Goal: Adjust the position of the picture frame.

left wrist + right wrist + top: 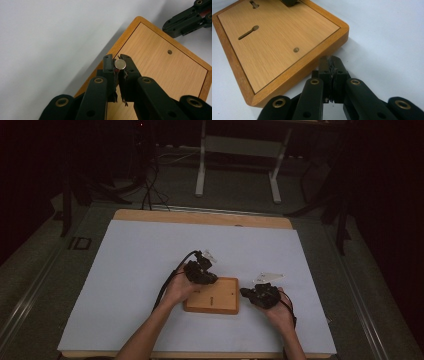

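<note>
1. L gripper (117, 65) sits over the wooden board (212, 296), above its near-left part in the high view, hand wrapped round it from the left.
2. Its jaws are nearly closed, pinching a small round metal disc (120, 64) at the very tips. Disc stands on edge btwn the pads, flat face toward that gripper's camera.
3. Disc has no long axis to speak of (round); whether it touches the board surface can't be told, looks held just above it.
4. R gripper (332, 65) is off the board, just beside its right edge, low over the white sheet (135, 270). Jaws pressed together, nothing seen btwn them.
5. Board: flat rectangle w/ darker rim, lying on the sheet near the table's front-centre, long axis running left-right in the high view.
6. Board top has a small round hole (169, 52) toward its right end, and a keyhole-shaped slot (248, 32) nearer mid-board; slot's long axis runs roughly along the board's length. A second slot (254, 3) sits by the far edge in the right gripper view.
7. In the left gripper view, the R gripper's black links show top right, just past the board's corner, apart from the disc.
8. Sheet covers most of the wooden table (200, 216); dark floor and a white frame stand behind.
</note>
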